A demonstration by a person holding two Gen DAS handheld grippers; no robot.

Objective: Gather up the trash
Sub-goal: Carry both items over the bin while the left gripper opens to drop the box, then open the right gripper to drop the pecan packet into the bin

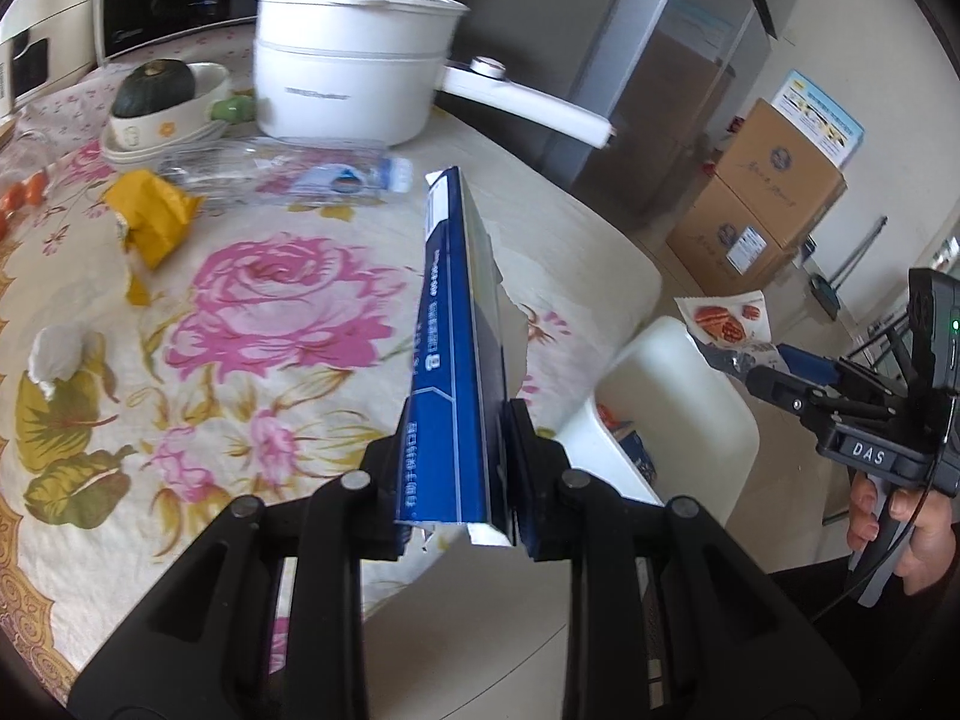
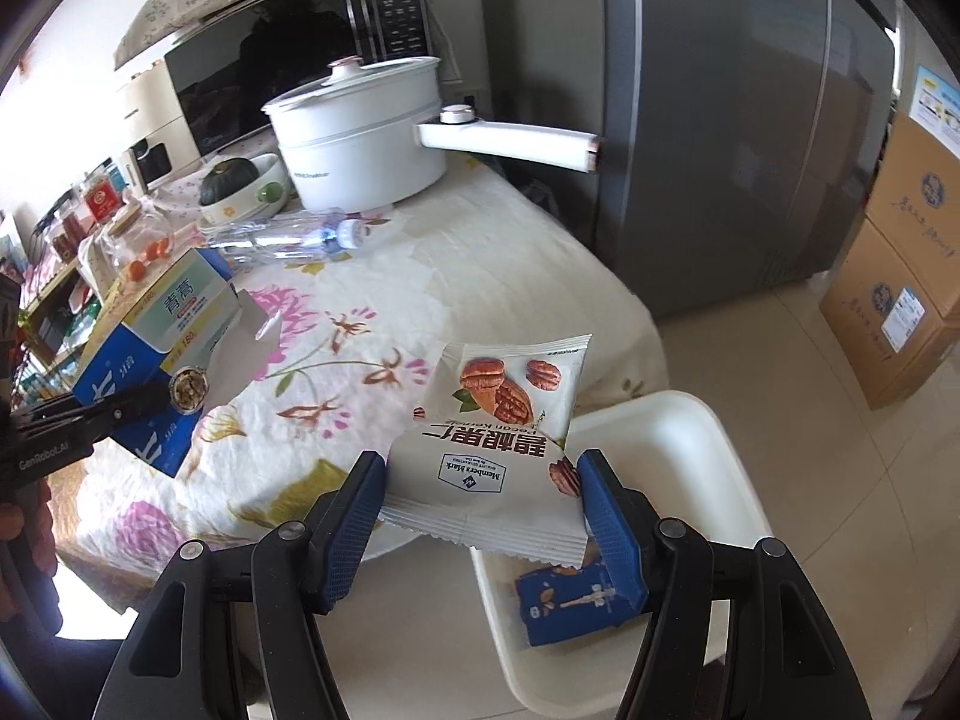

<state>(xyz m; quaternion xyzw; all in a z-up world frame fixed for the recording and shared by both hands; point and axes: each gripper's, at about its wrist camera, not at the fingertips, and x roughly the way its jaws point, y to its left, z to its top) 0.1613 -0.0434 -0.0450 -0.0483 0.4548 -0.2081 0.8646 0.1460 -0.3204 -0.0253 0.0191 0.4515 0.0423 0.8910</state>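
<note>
Nearest the left wrist camera, the left claw (image 1: 459, 468) is clamped narrowly on one flattened blue carton (image 1: 459, 354), held edge-on and upright above the near edge of the worktop (image 1: 336, 384). Nearest the right wrist camera, the right claw (image 2: 483, 501) grips one white pecan snack packet (image 2: 510, 420) across its width, hanging over the near-right corner of the worktop, at the edge of a white bin (image 2: 678, 450).

One white bin stands on the floor just right of the worktop; inside it lies one dark blue wrapper (image 2: 570, 606).

Loose trash on the flowered cloth counts as follows: one crushed clear plastic bottle (image 1: 282, 171) lying on its side far from the camera, one crumpled yellow wrapper (image 1: 153, 216) at far left, and one white crumpled wad (image 1: 57, 354) at near left.

Beyond the bottle stands one white lidded electric pot (image 1: 354, 60) with a long handle pointing right. Left of it, one dark green squash (image 1: 155, 87) sits in a bowl. Two cardboard boxes (image 1: 774, 198) are stacked on the floor at far right, beside a grey refrigerator (image 2: 738, 120).
</note>
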